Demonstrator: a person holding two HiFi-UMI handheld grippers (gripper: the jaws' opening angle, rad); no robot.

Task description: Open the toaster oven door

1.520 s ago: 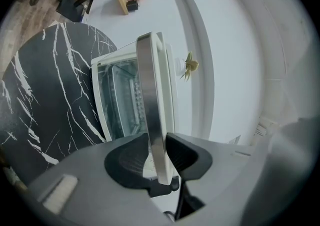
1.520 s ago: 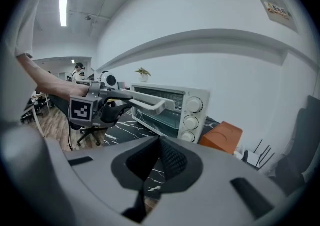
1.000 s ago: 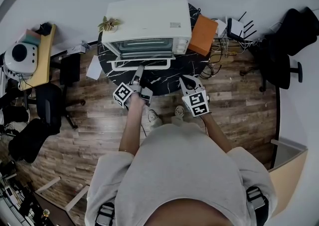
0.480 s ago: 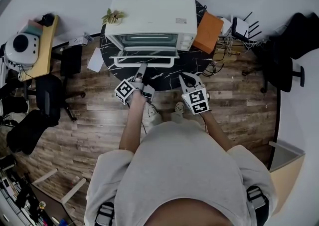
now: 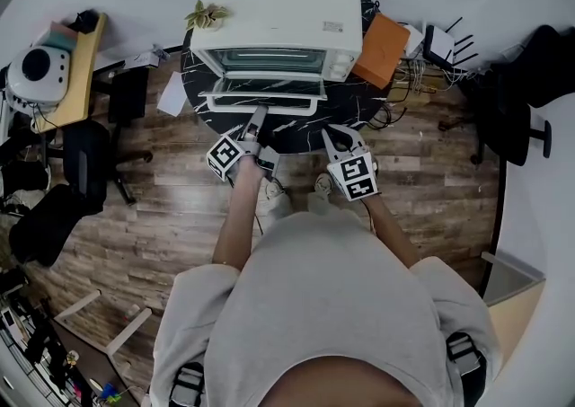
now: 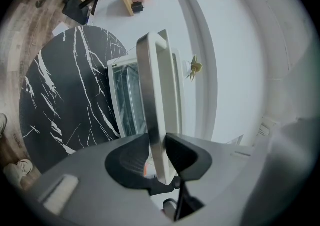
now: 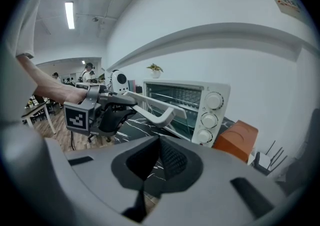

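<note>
A floor of wood planks (image 5: 162, 216) is seen under a round black marble table (image 5: 346, 116), which is set against a pale wall. The white toaster oven (image 5: 274, 5) is placed at the back of this table, with its front turned toward the person. Its door (image 5: 262, 88) is swung down and out from the front, so the lit rack space behind it is exposed. The pale handle (image 5: 296, 111) runs along the door's free edge, above the near half of the table.

The left gripper (image 6: 159, 154) is held level and its jaws are closed on that handle, with 1 pad pressed on each side of the bar near the bar's left end. The right gripper (image 7: 159, 156) is held to the right, clear of the door and tilted down over the table's near edge. Its jaws are brought together and nothing is held between them.

3 round dials (image 7: 209, 118) are stacked on the oven's right front panel. An orange box (image 5: 381, 50) is set just beside the oven's right side, and a small potted plant (image 5: 208, 14) is seen at its back left corner.
</note>
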